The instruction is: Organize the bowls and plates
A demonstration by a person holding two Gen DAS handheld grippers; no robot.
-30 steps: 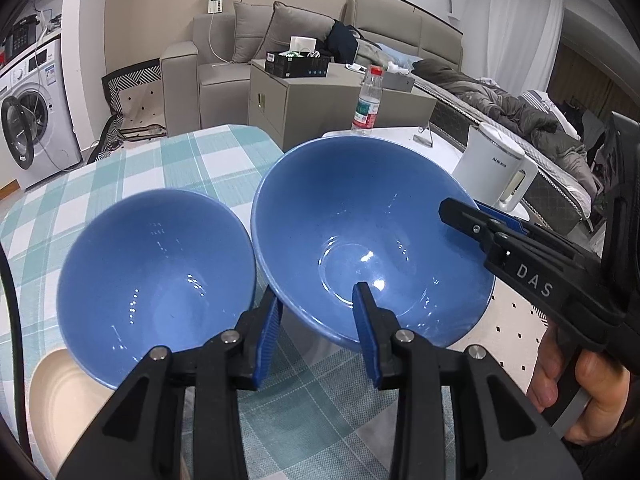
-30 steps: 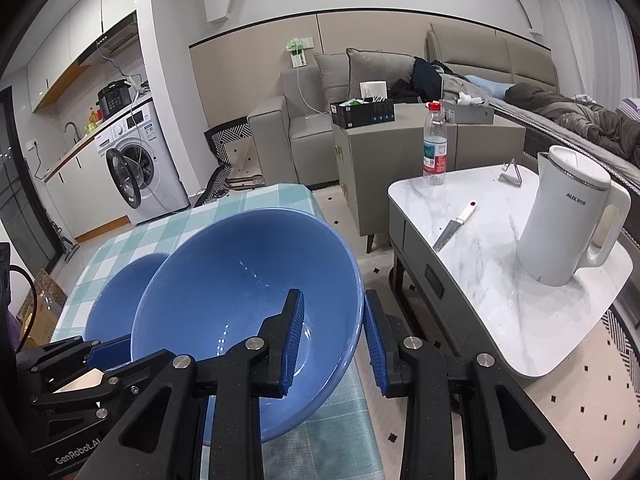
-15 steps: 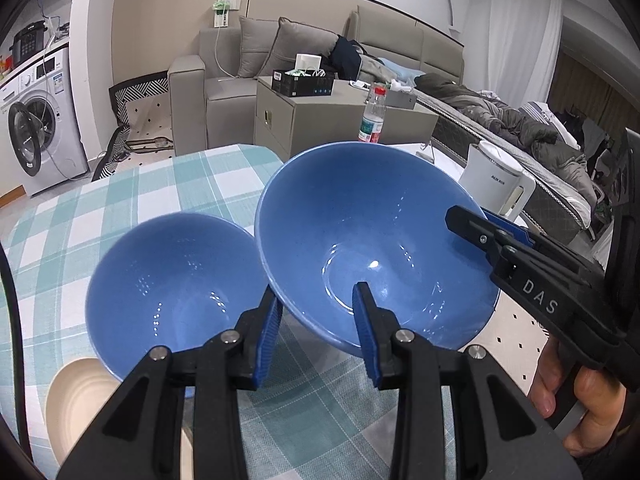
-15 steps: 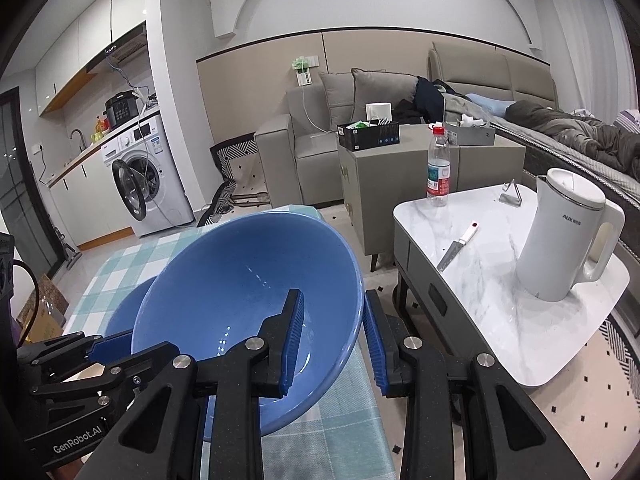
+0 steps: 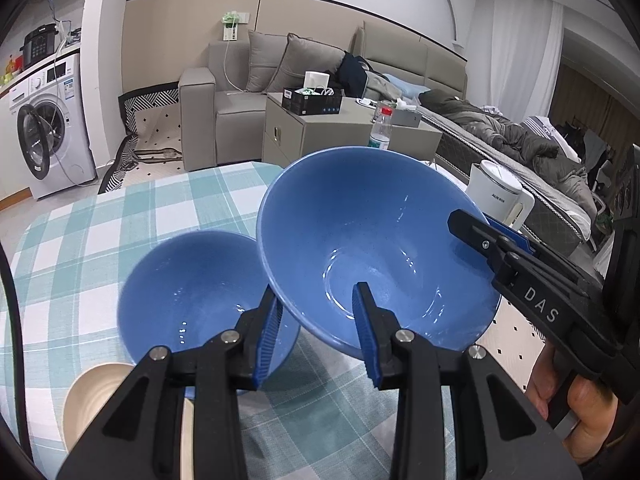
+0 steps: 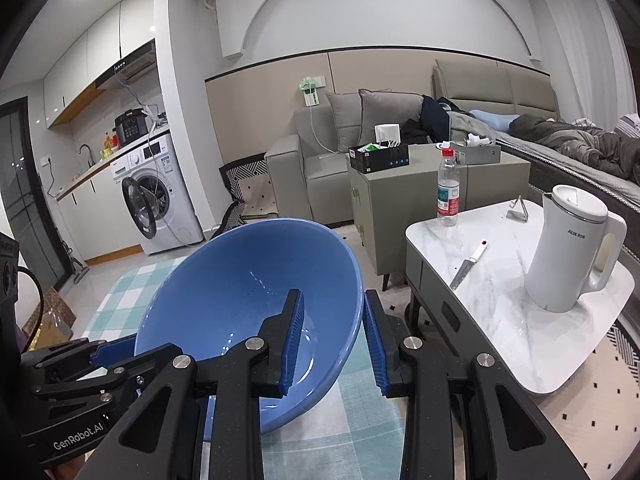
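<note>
Above the checked tablecloth [image 5: 100, 232], a large blue bowl [image 5: 372, 240] is held tilted between both grippers, clear of the cloth. Its near rim is pinched by the left gripper [image 5: 316, 336], whose blue pads stand narrowly apart with the bowl wall between them, one pad inside and one outside. Its right-hand rim is gripped in the same way by the right gripper [image 6: 332, 340], seen in the left wrist view as a black arm entering from the right; the jaws are nearly closed on the wall.

A smaller blue bowl [image 5: 192, 296] rests on the cloth just left of the large one, its right edge overlapped by the raised bowl and by the left gripper's finger. A cream plate [image 5: 92, 396] lies at the lower left, partly cut off by the gripper body.

Open cloth is left beyond and to the left of both bowls, up to the table's far edge. To the right, a gap of floor separates the table from a marble side table [image 6: 516, 320] bearing a white kettle [image 6: 572, 252], a knife [image 6: 468, 264] and a water bottle [image 6: 448, 188].

Part of a hand [image 5: 576, 404] is seen under the right gripper. Whether the bowls touch cannot be told.
</note>
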